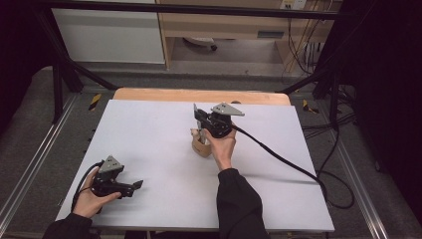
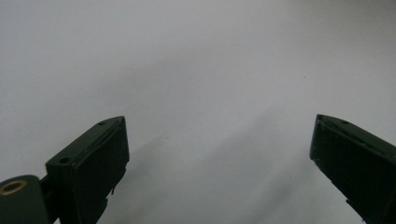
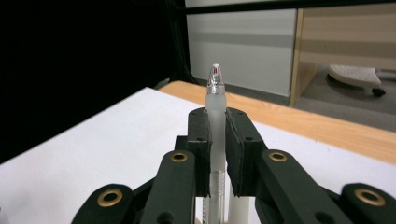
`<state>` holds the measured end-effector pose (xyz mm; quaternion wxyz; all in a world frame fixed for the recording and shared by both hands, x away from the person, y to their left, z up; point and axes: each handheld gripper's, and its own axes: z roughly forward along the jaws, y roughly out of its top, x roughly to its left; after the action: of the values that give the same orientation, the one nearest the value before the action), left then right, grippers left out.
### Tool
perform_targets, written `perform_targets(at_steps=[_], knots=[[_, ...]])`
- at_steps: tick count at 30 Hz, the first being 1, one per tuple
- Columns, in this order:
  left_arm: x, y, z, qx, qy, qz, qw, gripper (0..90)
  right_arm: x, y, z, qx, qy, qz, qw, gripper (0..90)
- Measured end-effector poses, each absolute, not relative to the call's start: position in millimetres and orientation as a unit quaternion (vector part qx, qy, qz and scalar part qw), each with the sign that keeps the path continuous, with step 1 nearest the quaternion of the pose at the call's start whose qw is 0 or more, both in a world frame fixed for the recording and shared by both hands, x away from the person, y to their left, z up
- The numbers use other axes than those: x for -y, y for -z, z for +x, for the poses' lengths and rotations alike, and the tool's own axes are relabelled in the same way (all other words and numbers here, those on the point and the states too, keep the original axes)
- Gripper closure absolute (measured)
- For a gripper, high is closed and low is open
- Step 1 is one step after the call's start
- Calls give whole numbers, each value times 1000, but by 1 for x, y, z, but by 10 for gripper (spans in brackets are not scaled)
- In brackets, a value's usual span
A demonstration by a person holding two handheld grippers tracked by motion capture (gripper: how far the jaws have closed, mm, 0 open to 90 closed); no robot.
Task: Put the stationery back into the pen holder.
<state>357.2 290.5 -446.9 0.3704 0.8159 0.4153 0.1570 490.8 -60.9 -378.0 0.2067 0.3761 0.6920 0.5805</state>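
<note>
The right tongs [image 3: 218, 154] are seen in the right gripper view closed on a pen [image 3: 215, 112], the two black jaws pressed against either side of its frosted, translucent barrel. The pen is held upright; its clear cap end rises above the jaw tips, and the lower barrel is hidden behind the tongs. A second pale stick is glimpsed just right of the pen, low between the jaws; what it is cannot be told.

In the high view the right tongs [image 1: 199, 115] are held by the right hand [image 1: 222, 144] above the middle of the desk [image 1: 149, 134], slightly toward its far side. A tan wooden holder [image 1: 200, 148] is seen on the desk just under and left of that hand, apparently touching it; the pen itself cannot be made out at this size. A black cable [image 1: 278, 157] is trailed from the right tongs across the desk to its right edge.

The left tongs [image 1: 135, 185] are held low at the near left corner of the desk by the left hand [image 1: 92, 199]. In the left gripper view their jaws are spread wide apart, with nothing between them but the white desk surface [image 2: 210, 70].
</note>
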Motion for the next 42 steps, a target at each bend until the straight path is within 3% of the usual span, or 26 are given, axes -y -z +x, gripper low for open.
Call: perform_targets(at_steps=[14, 22, 37, 42], knots=[[-290, 447, 358, -415, -157, 816, 370, 46, 61, 397, 490, -722, -546, 378, 194, 799], [-290, 447, 357, -415, -157, 817, 369, 46, 69, 385, 486, -729, -542, 374, 190, 691], [-290, 448, 358, -416, -156, 817, 367, 46, 98, 350, 466, -769, -504, 360, 158, 198], [-290, 448, 358, -416, -157, 817, 367, 46, 114, 344, 458, -776, -492, 362, 154, 99]])
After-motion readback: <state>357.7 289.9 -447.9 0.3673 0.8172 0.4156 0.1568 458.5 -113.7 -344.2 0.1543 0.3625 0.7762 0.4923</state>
